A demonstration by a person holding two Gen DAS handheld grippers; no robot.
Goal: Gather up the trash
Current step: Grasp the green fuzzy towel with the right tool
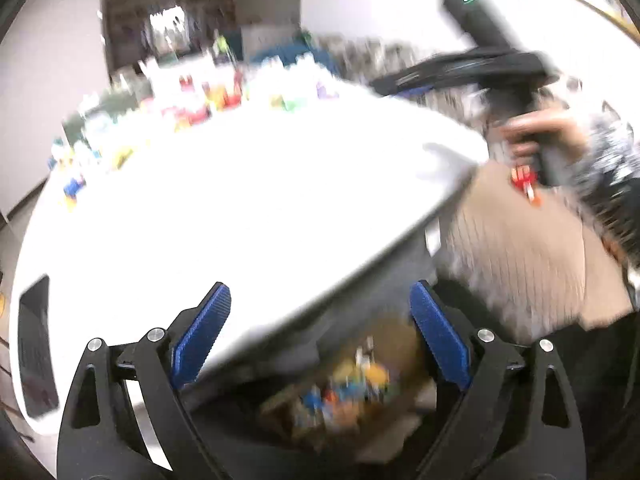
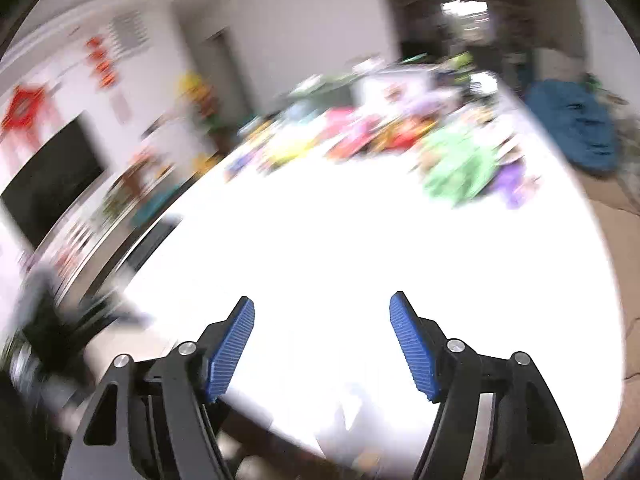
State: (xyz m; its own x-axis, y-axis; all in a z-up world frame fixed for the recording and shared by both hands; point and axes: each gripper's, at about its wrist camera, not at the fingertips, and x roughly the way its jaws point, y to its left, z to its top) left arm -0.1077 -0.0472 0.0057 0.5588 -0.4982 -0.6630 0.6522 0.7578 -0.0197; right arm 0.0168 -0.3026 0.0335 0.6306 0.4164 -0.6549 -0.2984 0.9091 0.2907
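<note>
Blue ribbed pads stand wide apart on our left hand-held gripper (image 1: 320, 334), released, with nothing between them; below the gap, under the near edge of the white table (image 1: 248, 216), sits what looks like a brown box (image 1: 348, 392) holding a blurred heap of coloured scraps, apparently the trash already gathered. Our right hand-held gripper (image 2: 322, 344) is likewise released and empty, its pads parted over bare, glaring tabletop. In the left view we see our own right hand (image 1: 544, 136) wrapped round the dark handle.

Further out, a band of coloured packets and wrappers (image 2: 372, 136) crowds the far side of the table, well apart from both tools; a green patch (image 2: 460, 168) lies nearest on the right.

Both views are heavily smeared, so our worry is aim: reaching while swinging fast, we could close on air, or sweep packets off the far edge. The overexposed surface hides any pale scrap, which we might miss. We also cannot tell trash from goods in that pile.
</note>
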